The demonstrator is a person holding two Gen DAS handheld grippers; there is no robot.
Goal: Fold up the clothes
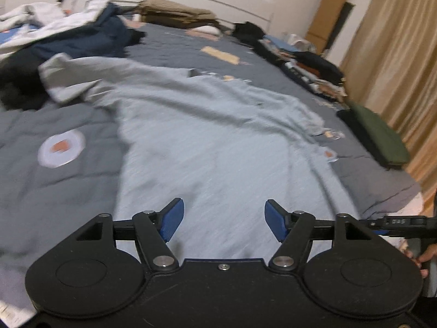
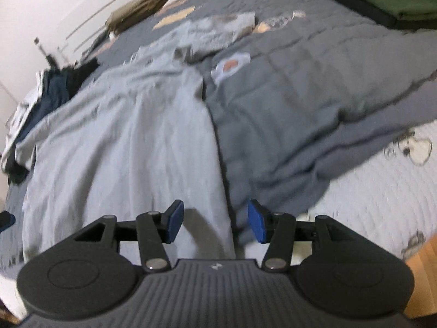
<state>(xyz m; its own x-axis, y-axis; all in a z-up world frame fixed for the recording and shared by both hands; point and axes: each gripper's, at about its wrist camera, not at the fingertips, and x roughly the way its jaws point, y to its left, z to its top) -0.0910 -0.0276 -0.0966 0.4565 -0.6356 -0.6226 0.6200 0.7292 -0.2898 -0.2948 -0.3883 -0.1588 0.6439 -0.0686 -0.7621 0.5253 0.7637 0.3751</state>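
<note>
The light grey-blue garment [image 1: 207, 125] lies spread lengthwise, running away from both grippers' parted, empty jaws (left gripper [image 1: 224, 220], right gripper [image 2: 215, 222]).

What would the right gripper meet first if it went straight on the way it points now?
Probably the right edge of the light blue garment spread on the grey quilt. The right gripper is open and empty, aimed at that edge; depth is unclear.
</note>
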